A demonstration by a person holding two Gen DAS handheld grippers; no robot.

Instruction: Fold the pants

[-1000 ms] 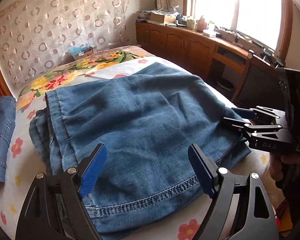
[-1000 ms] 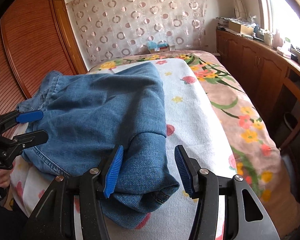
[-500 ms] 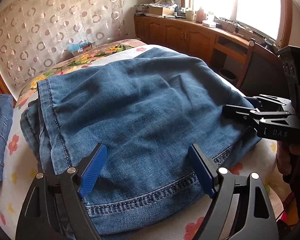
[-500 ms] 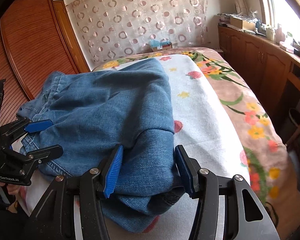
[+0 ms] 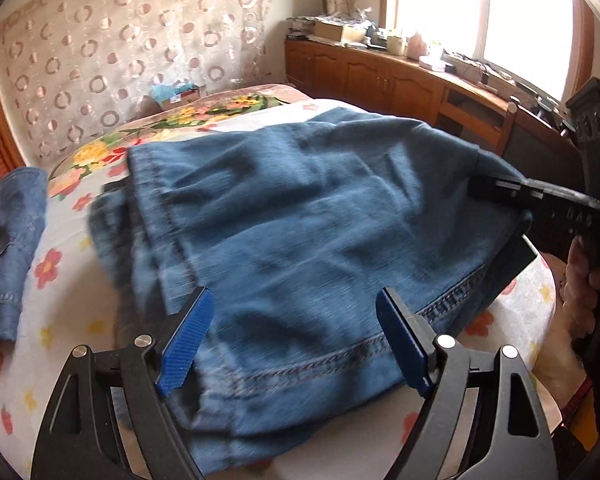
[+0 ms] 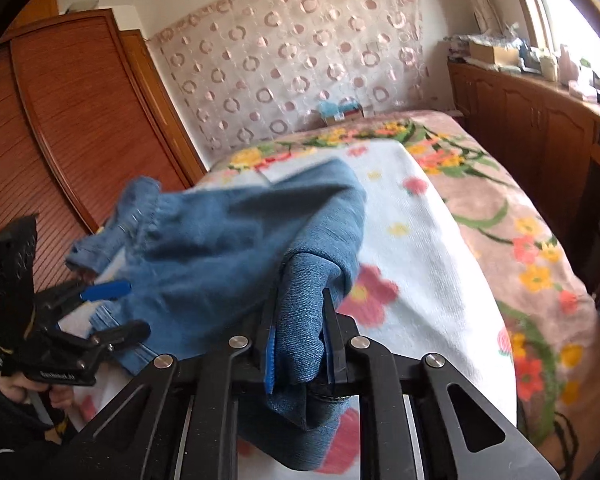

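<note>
From the left wrist view, the blue denim pants [image 5: 300, 232] lie folded in layers on the bed [image 5: 60, 320], whose white cover is printed with flowers. The left gripper [image 5: 296, 336] hangs over the near stitched hem with its blue pads spread wide and nothing pinched between them, though the cloth lies beneath the gap. At the right edge the right gripper [image 5: 496, 192] bites the far corner of the pants, a hand [image 5: 580, 280] on its grip. Another piece of denim [image 5: 12, 240] rests at the left edge of the bed.

From the right wrist view, the right gripper [image 6: 300, 344] is closing its jaws on a thick fold of the pants [image 6: 220, 256], the pads pressing the cloth from both sides. The left gripper [image 6: 116, 308] stands released at the left by the hem. A wooden wardrobe [image 6: 80, 140] stands behind.
</note>
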